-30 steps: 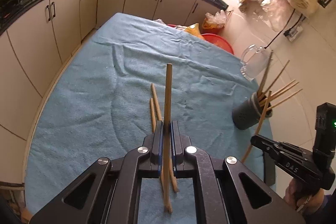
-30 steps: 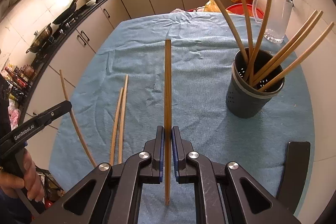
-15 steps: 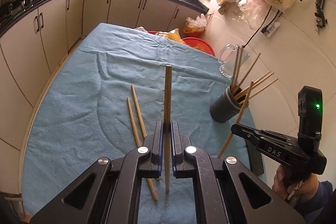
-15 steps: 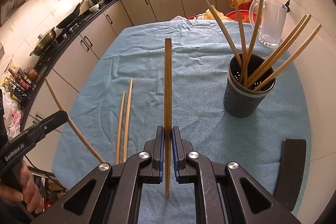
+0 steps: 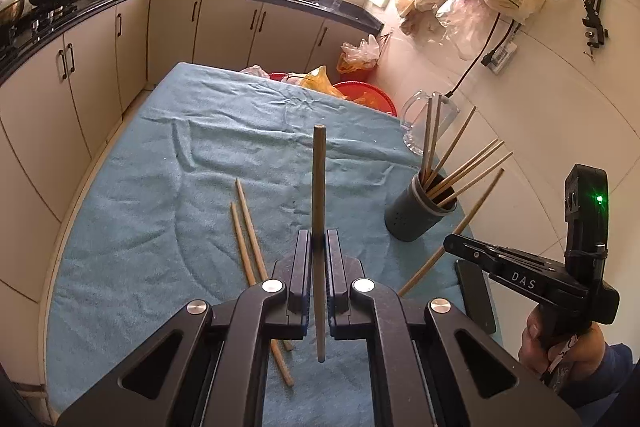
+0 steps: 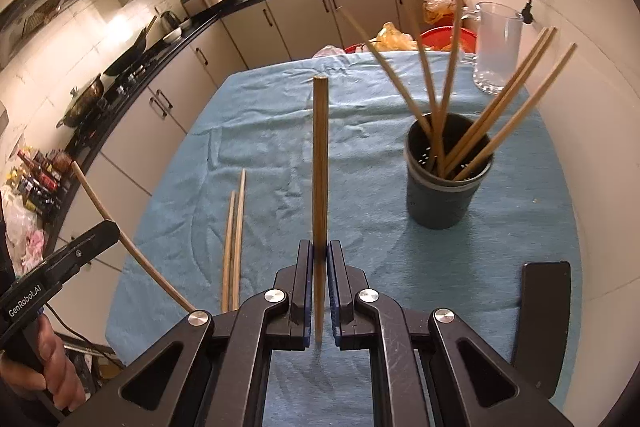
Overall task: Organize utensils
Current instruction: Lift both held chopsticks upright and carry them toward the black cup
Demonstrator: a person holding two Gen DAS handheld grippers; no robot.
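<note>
My left gripper (image 5: 319, 239) is shut on a wooden chopstick (image 5: 318, 187) that points forward above the blue cloth. My right gripper (image 6: 320, 251) is shut on another wooden chopstick (image 6: 320, 163). A dark grey holder (image 6: 444, 187) with several chopsticks stands on the cloth, ahead and right of the right gripper; it also shows in the left wrist view (image 5: 416, 215). Two loose chopsticks (image 5: 246, 227) lie on the cloth left of centre, also seen in the right wrist view (image 6: 235, 235). The right gripper shows in the left wrist view (image 5: 450, 243), near the holder.
A blue cloth (image 5: 160, 187) covers the table. A clear glass jug (image 6: 496, 47) stands behind the holder at the table's far right. A black phone (image 6: 540, 315) lies at the near right. Kitchen cabinets (image 5: 92, 67) run along the left and back.
Both grippers have risen and pulled back with their chopsticks. The holder and loose chopsticks look farther away and lower in view. Both stay shut.
</note>
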